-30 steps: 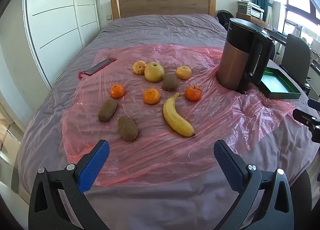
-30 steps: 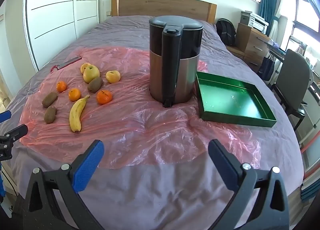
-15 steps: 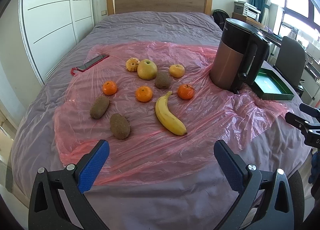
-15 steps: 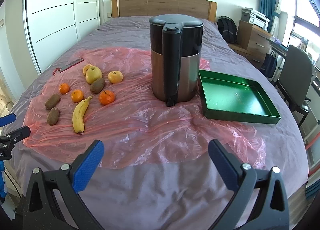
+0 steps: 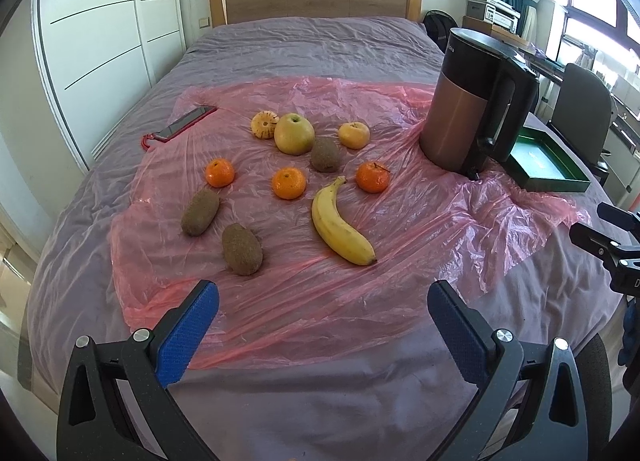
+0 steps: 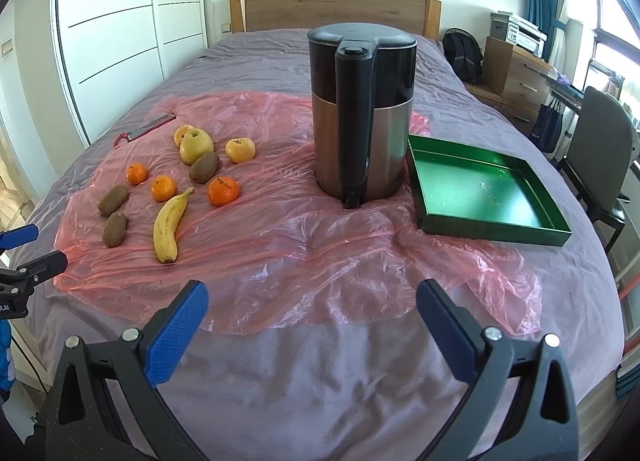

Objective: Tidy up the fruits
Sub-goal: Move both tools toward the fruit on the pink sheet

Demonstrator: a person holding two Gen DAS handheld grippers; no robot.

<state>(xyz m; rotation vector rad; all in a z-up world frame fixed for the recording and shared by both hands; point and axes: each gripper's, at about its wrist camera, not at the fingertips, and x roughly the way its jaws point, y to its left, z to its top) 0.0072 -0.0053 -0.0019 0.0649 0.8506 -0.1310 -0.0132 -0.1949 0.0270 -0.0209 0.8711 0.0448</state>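
A bed [image 5: 304, 49] with a purple cover carries a pink plastic sheet [image 6: 288, 237]. Fruit lies loose on its left part: a banana [image 5: 340, 223], three oranges, three kiwis and apples. The green tray [image 6: 480, 191] sits right of the kettle [image 6: 360, 117], touching neither. The left gripper [image 5: 323, 303] and the right gripper [image 6: 312, 299] both hover level over the near edge, fingers spread wide, holding nothing.
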